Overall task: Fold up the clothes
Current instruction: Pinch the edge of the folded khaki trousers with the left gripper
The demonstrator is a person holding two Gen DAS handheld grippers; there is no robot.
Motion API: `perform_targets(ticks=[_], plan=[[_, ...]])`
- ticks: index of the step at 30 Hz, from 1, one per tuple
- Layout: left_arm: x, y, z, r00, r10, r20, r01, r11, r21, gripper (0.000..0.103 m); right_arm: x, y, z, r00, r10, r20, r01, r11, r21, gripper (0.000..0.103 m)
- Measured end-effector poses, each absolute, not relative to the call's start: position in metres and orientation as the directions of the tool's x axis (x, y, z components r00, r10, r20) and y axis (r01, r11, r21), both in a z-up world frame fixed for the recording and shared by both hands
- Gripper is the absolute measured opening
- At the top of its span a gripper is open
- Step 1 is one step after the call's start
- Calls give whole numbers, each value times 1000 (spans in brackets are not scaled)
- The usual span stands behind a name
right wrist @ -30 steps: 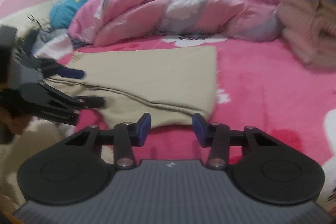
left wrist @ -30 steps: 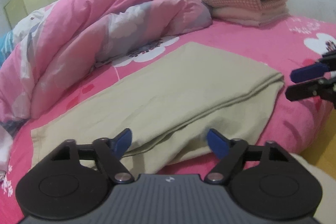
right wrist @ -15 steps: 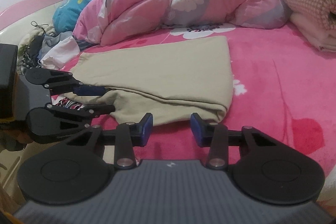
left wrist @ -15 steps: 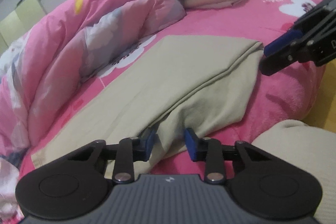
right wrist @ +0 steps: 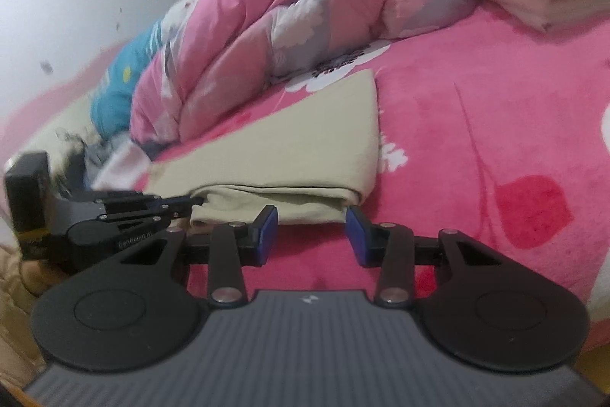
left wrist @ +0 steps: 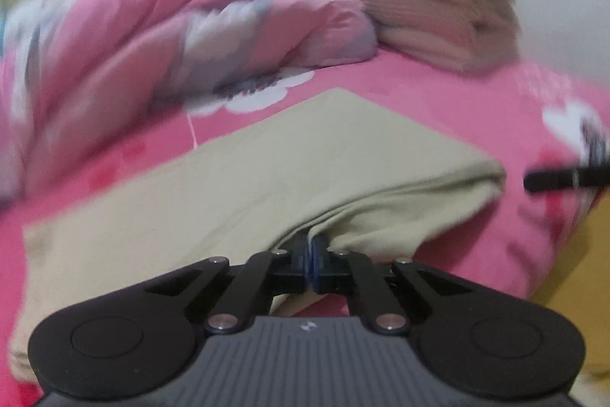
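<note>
on the pink bed (right wrist: 476,124) | beige garment (left wrist: 289,174) lies flat, half folded | left gripper (left wrist: 312,256) has just closed, pinching its near edge | right gripper (right wrist: 310,229) part open, empty, at the near corner | next: right grips, both lift and fold over

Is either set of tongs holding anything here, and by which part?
The left tongs are shut on the near edge of the beige garment. The right tongs are open, holding nothing.

A bed covered by a fuzzy pink blanket with white flowers (right wrist: 476,109) carries a flat folded beige garment (left wrist: 305,155), a rumpled pink quilt (left wrist: 171,25) behind it — and a stack of folded clothes (left wrist: 438,21) at the far corner.
</note>
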State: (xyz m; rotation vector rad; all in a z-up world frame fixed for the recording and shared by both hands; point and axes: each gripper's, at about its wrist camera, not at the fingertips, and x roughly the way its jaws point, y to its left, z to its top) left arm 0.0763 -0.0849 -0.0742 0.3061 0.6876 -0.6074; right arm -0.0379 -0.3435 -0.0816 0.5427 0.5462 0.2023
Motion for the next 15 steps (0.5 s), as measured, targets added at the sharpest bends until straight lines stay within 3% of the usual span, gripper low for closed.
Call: perform_targets(ticks=[3,6,8,12,15], plan=[[97,-77,-68,564,-443,-697,584,810,-42,3,-30,-349,-86,808,436,-397,-96,762,641,40],[102,-75,-67,550,-448,-705,580,812,-63,3,-16,-340,-96,752,541,-377,-136,687,714,40],[101,-75,-67,551,-446,-705,585,809,-54,3,-5,-330,-101,734,539,-413,-130,708,694,38],[100,-74,-66,546,-453,-705,592,804,-58,4,15,-325,-99,737,537,-410,-140,715,685,23],[103,-72,-67,536,-465,-705,595,800,-76,5,31,-329,-96,749,524,-406,-135,720,681,18]])
